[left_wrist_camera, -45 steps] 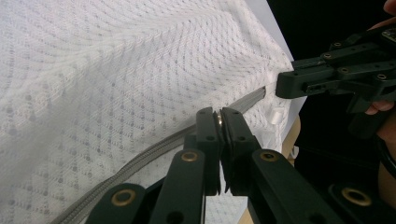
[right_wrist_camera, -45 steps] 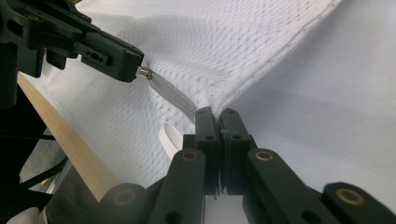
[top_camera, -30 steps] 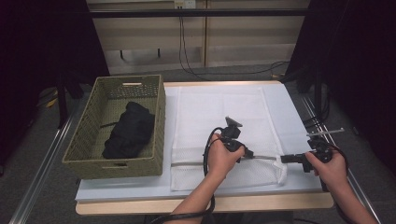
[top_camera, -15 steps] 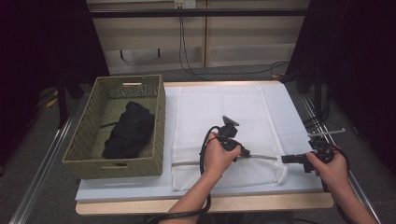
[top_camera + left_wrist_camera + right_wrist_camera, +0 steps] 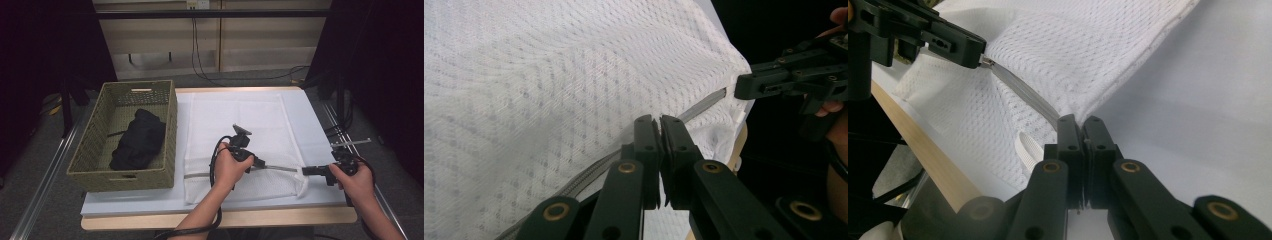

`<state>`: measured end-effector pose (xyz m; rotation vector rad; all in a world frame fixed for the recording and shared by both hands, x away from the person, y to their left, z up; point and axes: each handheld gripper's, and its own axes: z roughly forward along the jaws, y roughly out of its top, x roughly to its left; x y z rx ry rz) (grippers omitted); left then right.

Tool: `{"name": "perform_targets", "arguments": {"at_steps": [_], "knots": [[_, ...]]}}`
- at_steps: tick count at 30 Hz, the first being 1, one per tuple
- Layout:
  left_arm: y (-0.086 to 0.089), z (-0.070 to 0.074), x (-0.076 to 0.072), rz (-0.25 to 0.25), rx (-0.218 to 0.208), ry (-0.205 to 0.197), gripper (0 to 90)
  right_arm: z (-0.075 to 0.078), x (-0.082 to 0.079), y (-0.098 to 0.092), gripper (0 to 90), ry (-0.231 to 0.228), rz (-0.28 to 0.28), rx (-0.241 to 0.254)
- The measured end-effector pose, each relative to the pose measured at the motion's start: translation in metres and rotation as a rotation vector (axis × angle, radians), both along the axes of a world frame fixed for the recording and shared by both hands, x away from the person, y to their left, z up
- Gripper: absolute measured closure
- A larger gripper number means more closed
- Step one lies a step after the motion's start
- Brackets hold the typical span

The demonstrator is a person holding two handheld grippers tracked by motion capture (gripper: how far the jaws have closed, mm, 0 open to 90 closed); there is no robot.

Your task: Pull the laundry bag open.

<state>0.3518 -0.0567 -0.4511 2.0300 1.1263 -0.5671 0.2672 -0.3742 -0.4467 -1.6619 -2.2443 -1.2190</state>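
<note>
A mesh bag (image 5: 245, 135) lies flat on the table (image 5: 320, 125), right of a basket (image 5: 170, 130) that holds a garment (image 5: 137, 137). The left tool (image 5: 261, 163) sits on the bag's zipper (image 5: 280, 168) near the front edge; the right tool (image 5: 306, 171) is at the bag's right front corner.

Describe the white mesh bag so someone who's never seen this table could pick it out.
On the pale table, right of the woven basket, lies the white mesh bag. Flat and netted, it has a grey zipper along its near edge, unlike the dark cloth bundle in the basket.
</note>
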Motion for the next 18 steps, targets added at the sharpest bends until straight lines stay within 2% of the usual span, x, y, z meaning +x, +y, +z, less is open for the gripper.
{"name": "perform_targets", "arguments": {"at_steps": [1, 5, 7, 9, 10, 13, 14, 18], "knots": [[0.001, -0.001, 0.000, -0.004, -0.023, 0.025, 87.0, 0.000, 0.000, 0.000, 88.6, 0.000, 0.000, -0.001], [0.005, -0.001, 0.001, -0.002, -0.008, 0.020, 87.0, 0.000, 0.000, 0.000, 88.6, 0.000, 0.002, -0.007], [0.009, -0.001, 0.002, 0.002, -0.025, 0.032, 87.0, 0.000, 0.000, 0.000, 88.6, 0.004, 0.002, 0.001], [0.011, -0.001, 0.003, 0.009, -0.018, 0.023, 87.0, 0.001, 0.000, 0.001, 88.6, 0.002, 0.004, -0.002], [0.012, -0.002, 0.003, 0.007, -0.027, 0.033, 87.0, 0.001, 0.000, 0.001, 88.6, 0.002, 0.004, -0.001], [0.014, -0.002, 0.003, 0.006, -0.002, 0.015, 87.0, 0.000, 0.000, 0.001, 88.6, 0.002, 0.006, 0.000], [0.016, -0.002, 0.002, 0.004, -0.030, 0.034, 87.0, 0.000, 0.000, 0.001, 88.6, 0.003, 0.003, 0.003], [0.016, -0.002, 0.003, 0.003, -0.027, 0.030, 87.0, 0.001, 0.000, 0.001, 88.6, -0.002, 0.006, 0.005]]}}
